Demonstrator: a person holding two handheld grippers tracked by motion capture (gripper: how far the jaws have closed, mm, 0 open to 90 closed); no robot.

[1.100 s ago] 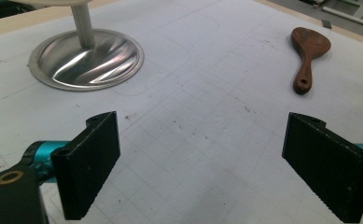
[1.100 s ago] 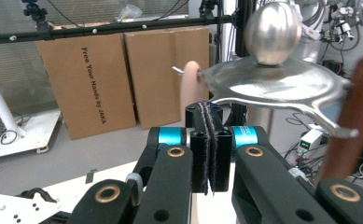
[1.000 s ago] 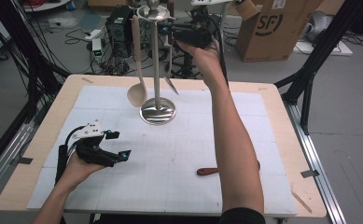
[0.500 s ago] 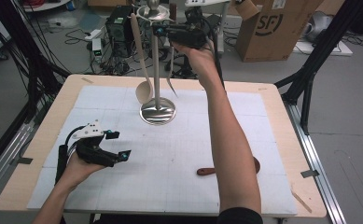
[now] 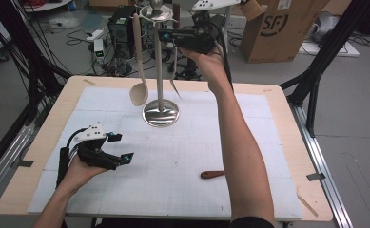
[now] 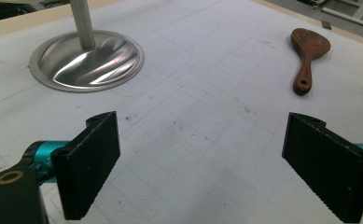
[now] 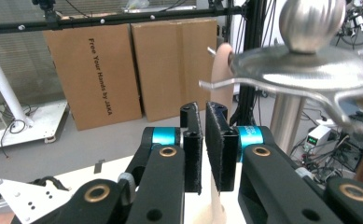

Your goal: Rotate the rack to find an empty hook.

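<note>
Beside the head of the steel stand (image 5: 160, 61) I have the right tool (image 5: 166, 34) raised level with the hooks. Its jaws are nearly closed, a thin gap between them, and I cannot tell whether they pinch anything; a slim utensil (image 5: 173, 71) hangs just below them on the stand's near side. On the stand's far side hangs the beige spoon (image 5: 138, 71), its bowl above the stand's base. Down-left of that base, the left tool (image 5: 121, 148) rests on the desk (image 5: 277, 102) with jaws spread wide, holding nothing. Right of the base, well apart from it, the brown wooden spoon (image 6: 308, 56) lies flat on the mat.
</note>
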